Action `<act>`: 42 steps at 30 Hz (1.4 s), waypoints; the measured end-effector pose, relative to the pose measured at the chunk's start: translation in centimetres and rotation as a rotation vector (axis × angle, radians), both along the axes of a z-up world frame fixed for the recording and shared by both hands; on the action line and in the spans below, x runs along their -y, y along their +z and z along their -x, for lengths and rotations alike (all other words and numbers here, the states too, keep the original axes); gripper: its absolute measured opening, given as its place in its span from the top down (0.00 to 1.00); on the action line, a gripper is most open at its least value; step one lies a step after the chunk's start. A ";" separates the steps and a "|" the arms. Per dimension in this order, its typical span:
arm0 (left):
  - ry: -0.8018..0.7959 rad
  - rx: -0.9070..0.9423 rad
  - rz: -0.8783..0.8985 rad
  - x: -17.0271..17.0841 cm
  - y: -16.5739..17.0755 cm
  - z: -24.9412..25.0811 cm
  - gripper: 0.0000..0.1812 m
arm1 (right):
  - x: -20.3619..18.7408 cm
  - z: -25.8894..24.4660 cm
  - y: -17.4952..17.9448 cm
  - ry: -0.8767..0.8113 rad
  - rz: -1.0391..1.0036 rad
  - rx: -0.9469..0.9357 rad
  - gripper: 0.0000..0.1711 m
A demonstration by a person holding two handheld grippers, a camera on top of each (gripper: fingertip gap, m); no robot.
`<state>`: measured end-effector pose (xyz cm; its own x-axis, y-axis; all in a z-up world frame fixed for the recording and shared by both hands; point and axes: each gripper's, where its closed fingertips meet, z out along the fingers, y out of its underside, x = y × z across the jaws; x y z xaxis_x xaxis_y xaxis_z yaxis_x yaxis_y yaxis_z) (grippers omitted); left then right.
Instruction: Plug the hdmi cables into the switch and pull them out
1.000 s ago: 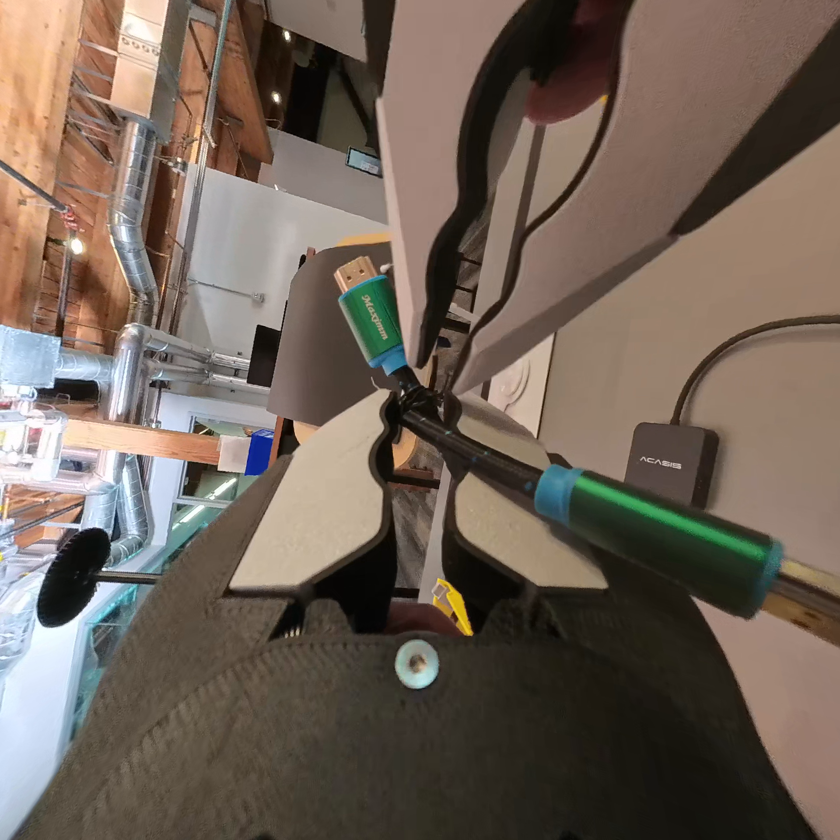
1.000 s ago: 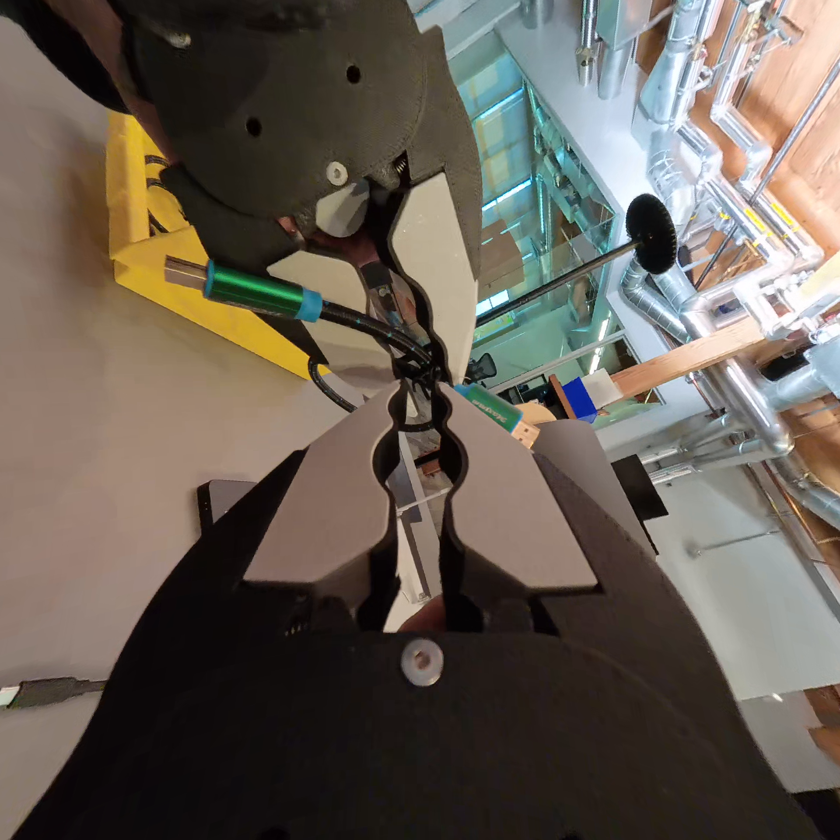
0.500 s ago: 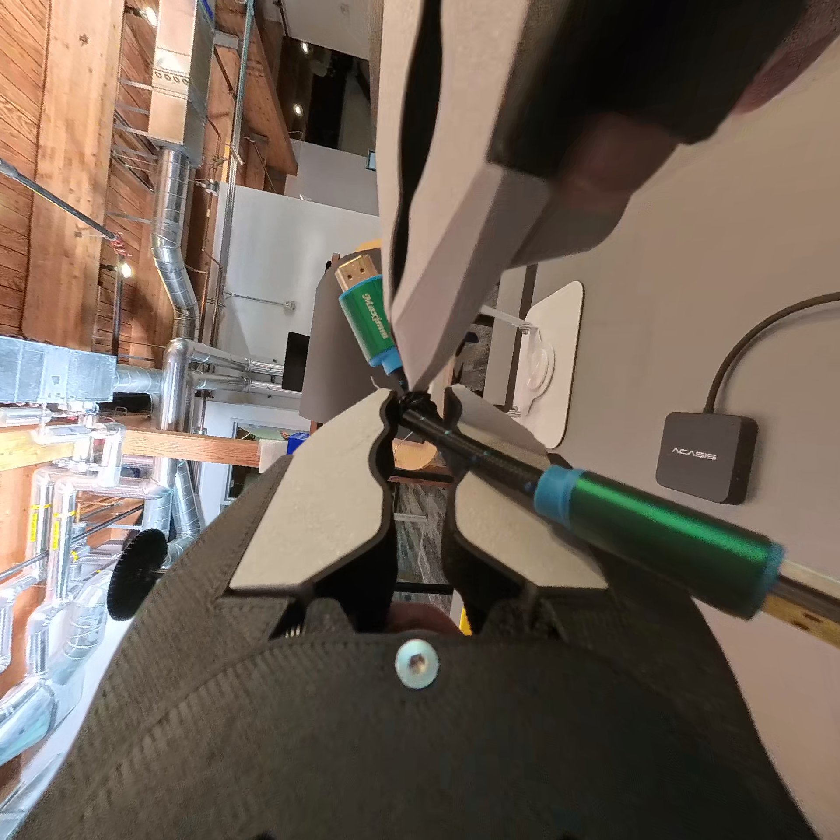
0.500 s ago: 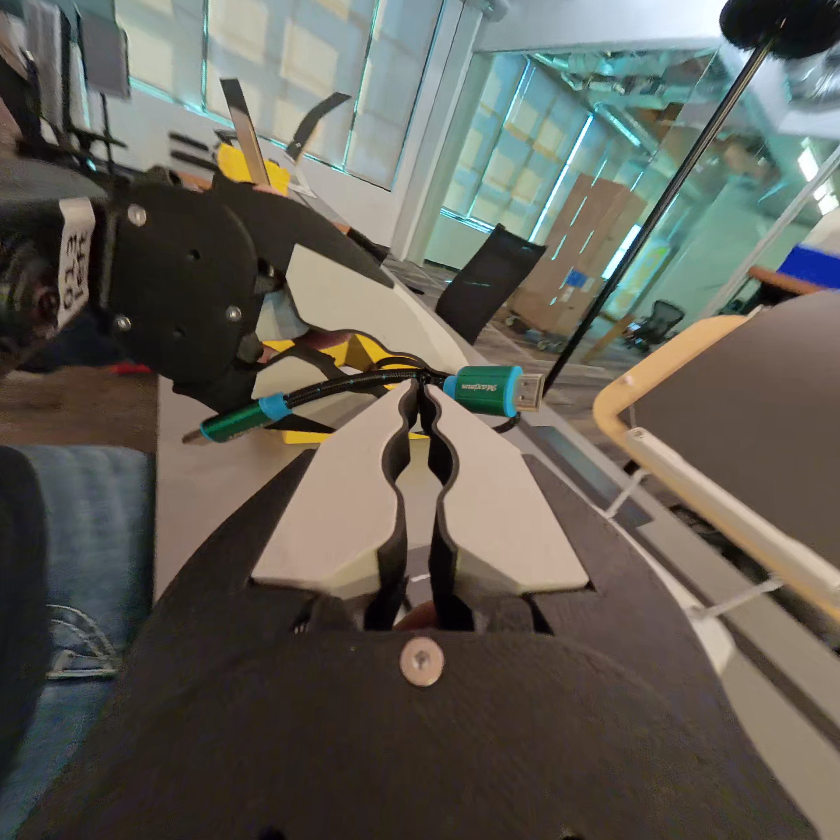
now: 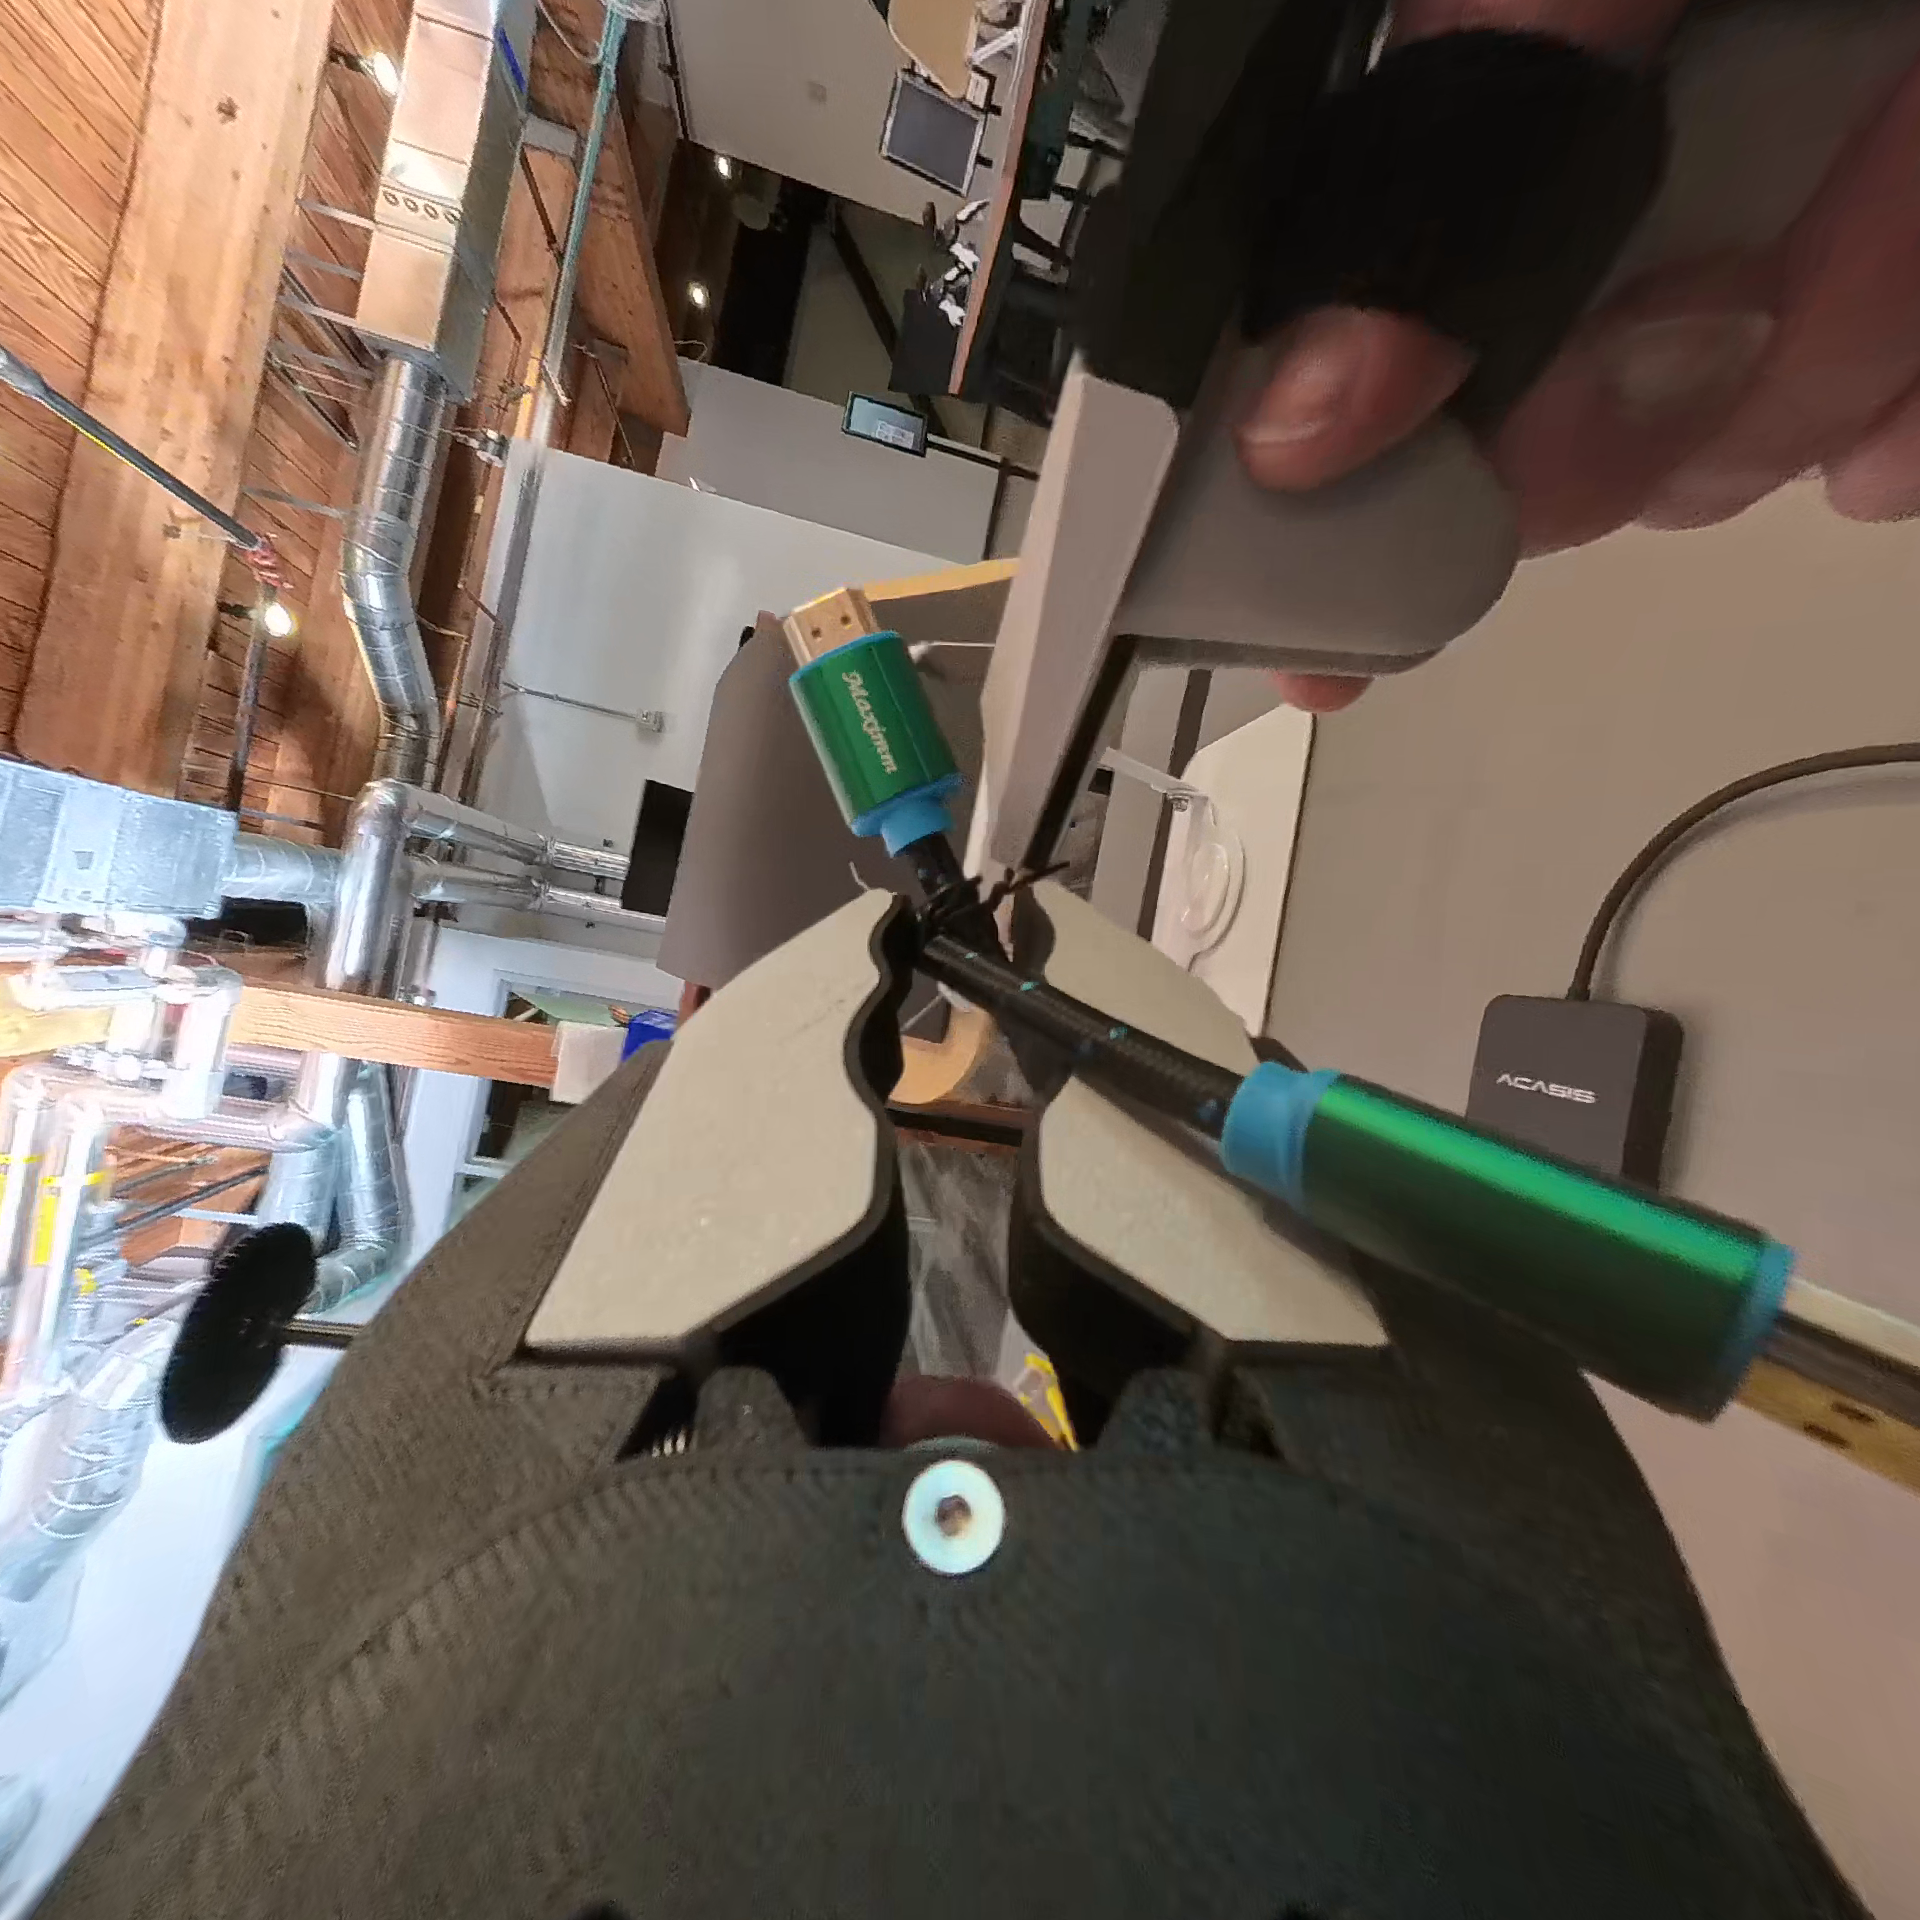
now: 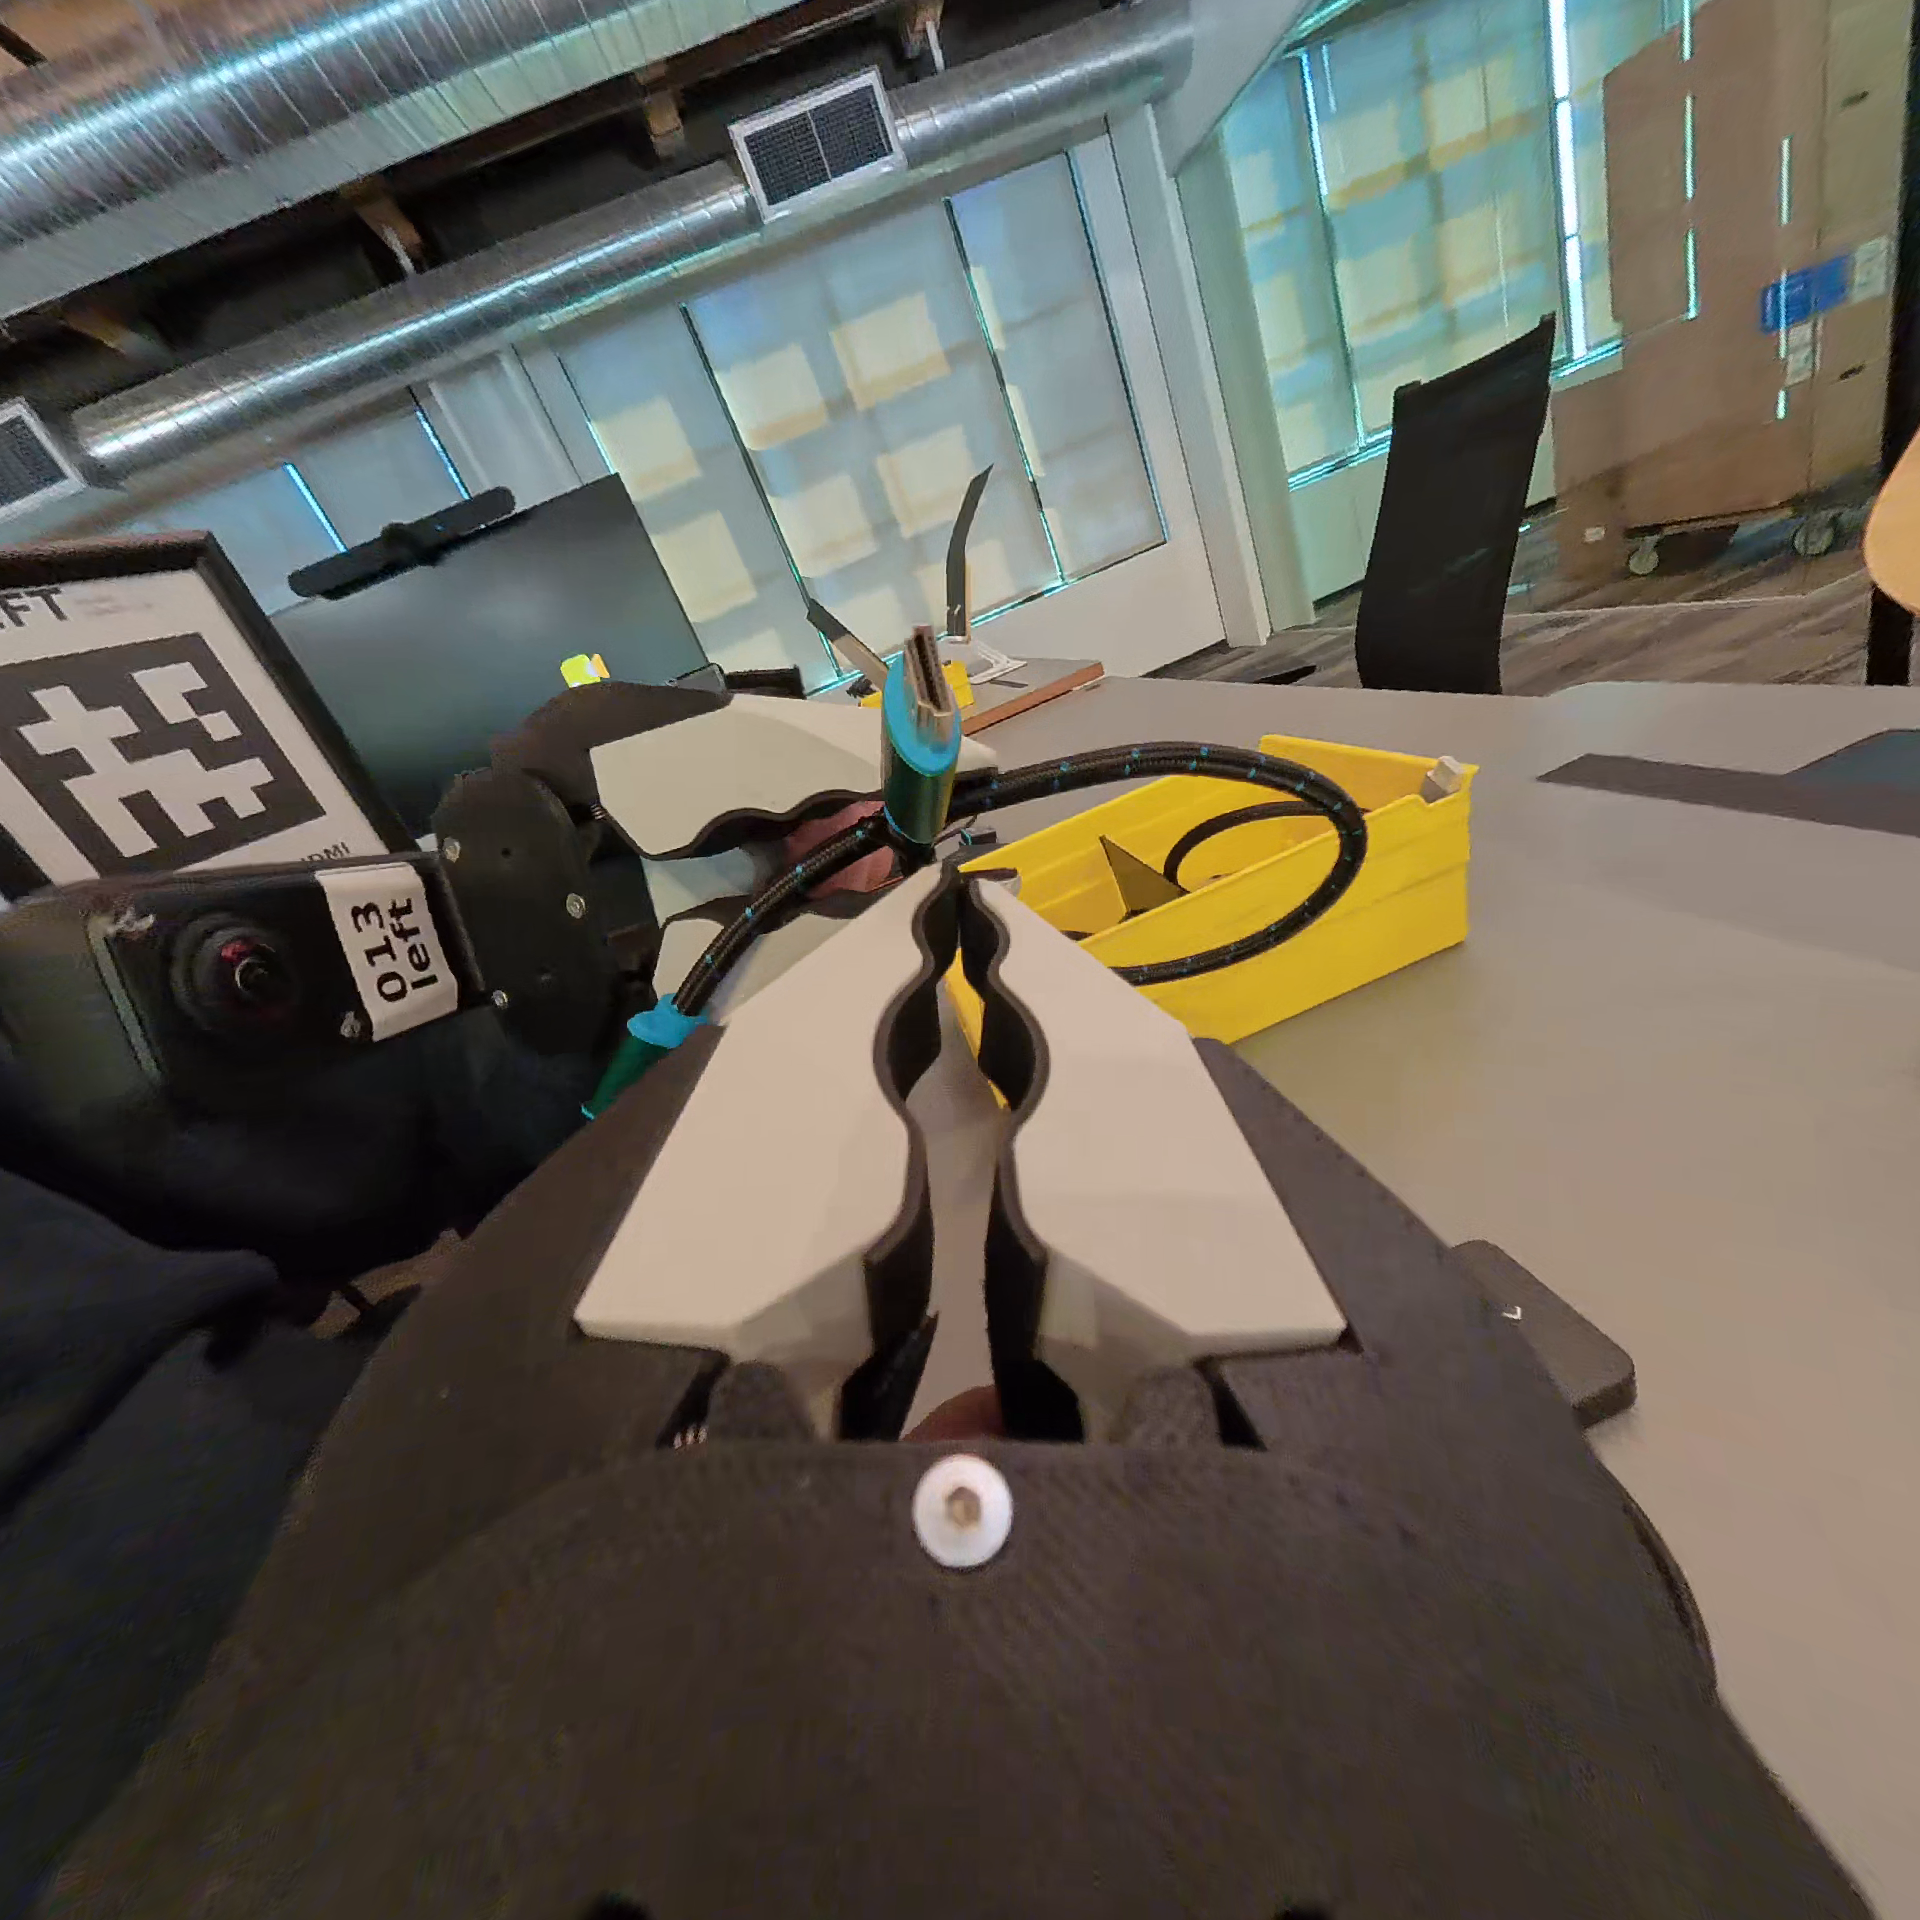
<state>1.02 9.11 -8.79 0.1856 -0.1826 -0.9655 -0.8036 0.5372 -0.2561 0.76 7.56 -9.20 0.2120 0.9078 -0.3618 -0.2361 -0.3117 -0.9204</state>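
Right, left wrist view first: left gripper has its jaws nearly closed on the braided HDMI cable at the bundled, tied part. One green plug sticks up past the tips, the other green plug hangs close to the lens on the right. Right gripper comes in from above, tips at the same tie point, a hand on it. The black switch lies on the grey table with its own lead attached, well apart from both plugs.

Right wrist view: right gripper jaws almost together, tips right at the cable just under the upright plug; can't tell whether they pinch the cable or the tie. Cable loops over the yellow bin. Left gripper sits just beyond.

My read: nothing plugged yet; the bundle is being undone. To do it well, hold the bundle steady with the left, pull the tie along the cable rather than yanking sideways, then regrip on a plug body, not the braid, before going to the switch.
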 end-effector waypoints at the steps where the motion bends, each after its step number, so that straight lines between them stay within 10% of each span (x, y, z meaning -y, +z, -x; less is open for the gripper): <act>1: -0.005 0.014 0.021 -0.1 -0.1 0.0 0.91 | 0.0 0.0 -0.1 0.009 0.003 -0.002 1.00; 15: -0.118 0.200 0.322 0.1 -0.2 -0.1 0.90 | 0.9 -0.7 0.2 -0.227 -0.609 0.321 0.95; 42: -0.158 0.228 0.342 0.8 0.1 -0.6 0.90 | 1.1 -0.6 0.4 -0.162 -0.499 0.205 1.00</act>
